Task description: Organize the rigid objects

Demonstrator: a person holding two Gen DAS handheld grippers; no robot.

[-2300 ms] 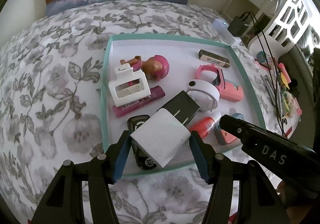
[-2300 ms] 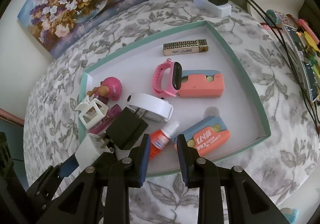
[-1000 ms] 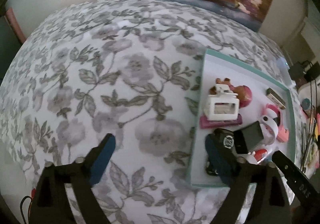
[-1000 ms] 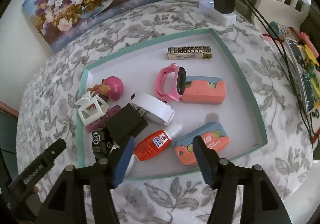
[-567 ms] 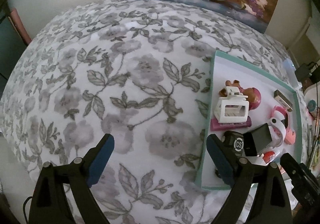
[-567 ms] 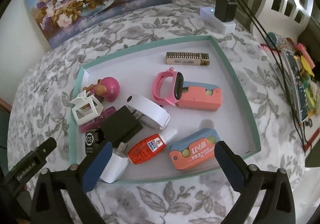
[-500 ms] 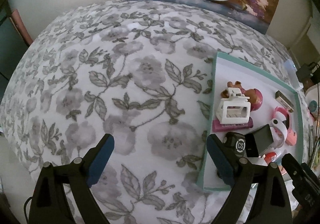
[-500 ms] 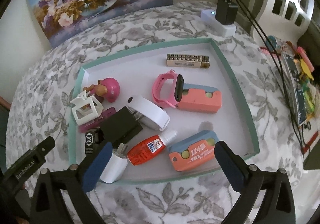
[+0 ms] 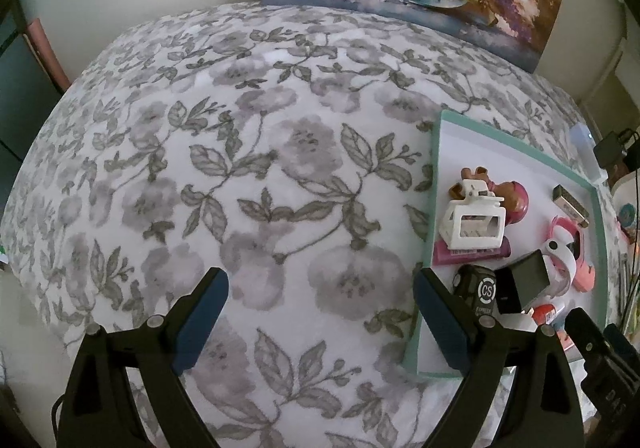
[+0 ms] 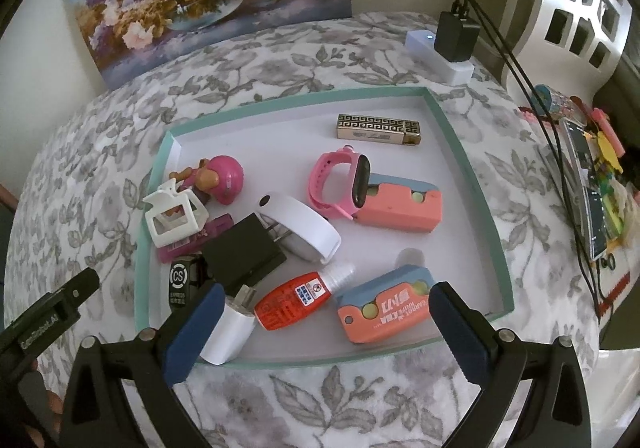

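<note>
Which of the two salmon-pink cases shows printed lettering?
The near case, by the tray's front edge; the far case beside the pink watch shows plain faces.

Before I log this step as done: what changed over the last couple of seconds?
The left gripper let go of the white charger, which now lies in the tray at its near edge, then swung out over the floral cloth, jaws open. The right gripper opened wide, holding nothing. The pink watch, glue bottle and the rest stayed put.

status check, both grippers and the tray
Left gripper open, empty, over bedspread. Right gripper open, empty, above tray. White charger in tray. Nothing blocking.
</note>
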